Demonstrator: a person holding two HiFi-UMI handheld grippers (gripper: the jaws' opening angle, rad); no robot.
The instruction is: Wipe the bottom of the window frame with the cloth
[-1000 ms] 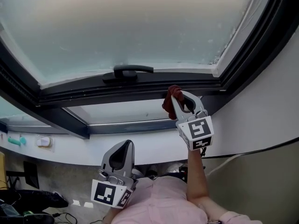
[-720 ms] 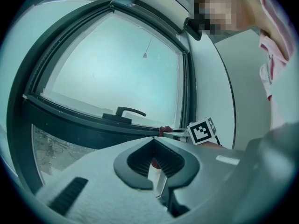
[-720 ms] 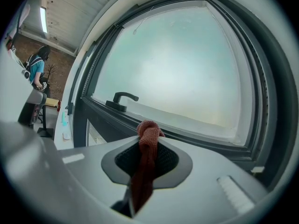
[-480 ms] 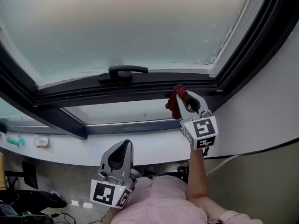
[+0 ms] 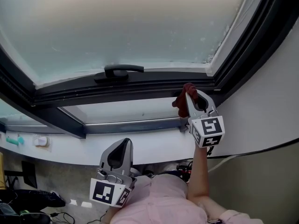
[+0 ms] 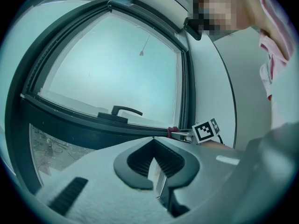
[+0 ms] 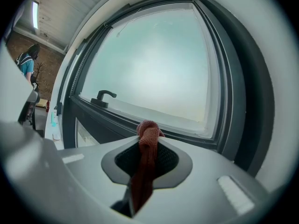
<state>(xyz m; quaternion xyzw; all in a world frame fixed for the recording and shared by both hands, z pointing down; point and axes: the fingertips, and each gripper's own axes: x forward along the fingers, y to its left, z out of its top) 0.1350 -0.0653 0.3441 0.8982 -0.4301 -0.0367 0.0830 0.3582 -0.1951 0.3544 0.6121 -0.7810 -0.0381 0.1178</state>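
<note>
- A large frosted pane [image 5: 131, 27] fills the upper view and lets in pale, even daylight.
- A dark window frame [image 5: 140, 84] surrounds it, with a black handle [image 5: 117, 71] on its bottom rail.
- A narrower lower pane [image 5: 124, 110] sits beneath.
- A white wall [image 5: 273, 101] stands at the right.
- A white ledge [image 5: 70, 149] runs below the window.
- The floor [image 5: 70, 190] at lower left holds dark cables.

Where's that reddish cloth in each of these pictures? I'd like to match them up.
Head view: cloth right of centre, at the lower window frame.
Left gripper view: small red spot just right of centre.
Right gripper view: low centre, close up.
Shared landmark: the dark window handle, left of the cloth in each.
</note>
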